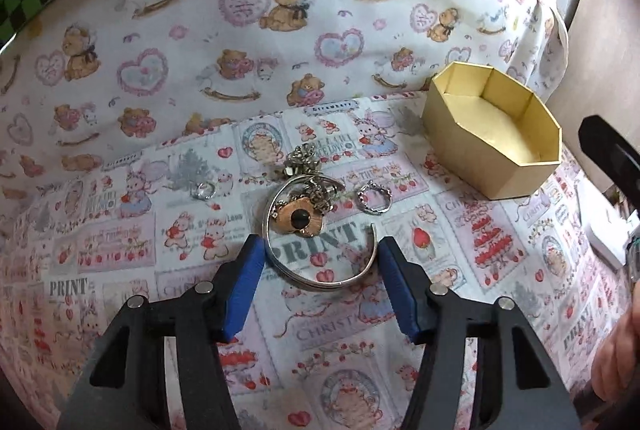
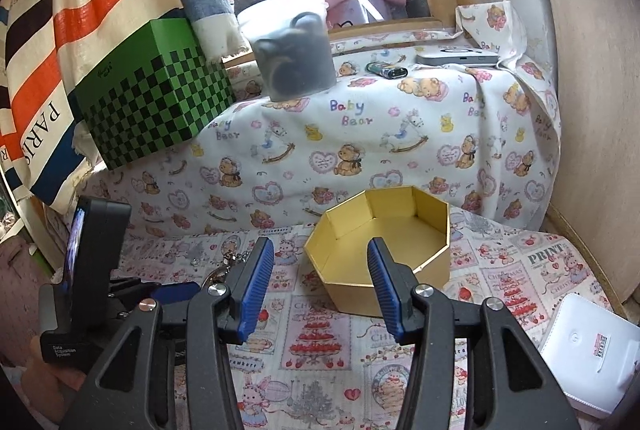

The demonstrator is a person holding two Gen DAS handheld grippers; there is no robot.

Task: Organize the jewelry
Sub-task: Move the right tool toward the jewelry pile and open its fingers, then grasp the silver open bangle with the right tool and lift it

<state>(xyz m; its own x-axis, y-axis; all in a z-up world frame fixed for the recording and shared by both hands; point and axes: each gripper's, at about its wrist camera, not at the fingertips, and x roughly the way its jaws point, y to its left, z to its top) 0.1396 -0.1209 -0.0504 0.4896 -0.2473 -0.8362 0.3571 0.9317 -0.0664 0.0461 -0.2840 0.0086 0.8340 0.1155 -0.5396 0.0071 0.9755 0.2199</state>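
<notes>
Printed across the patterned cloth [image 1: 500, 254] on the worktop, "PRINT" and "CHRISTMAS" can be read; "Baby Bear" is repeated on the cloth behind. The left gripper [image 1: 320, 266] is held open, its pads flanking a silver bangle [image 1: 316, 270] without pressing it. Two rings [image 1: 374, 198] and a pendant [image 1: 298, 218] lie just beyond. The right gripper [image 2: 320, 286] is open and empty before the gold box [image 2: 380, 254]. "PARIS" is seen on a striped bag [image 2: 52, 118].

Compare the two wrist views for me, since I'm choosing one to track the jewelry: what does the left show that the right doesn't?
Only the left wrist view shows the silver bangle, orange pendant and both rings.
Only the right shows the green checkered box, gray cup and white case.
Both show the empty gold box on the printed cloth.
</notes>
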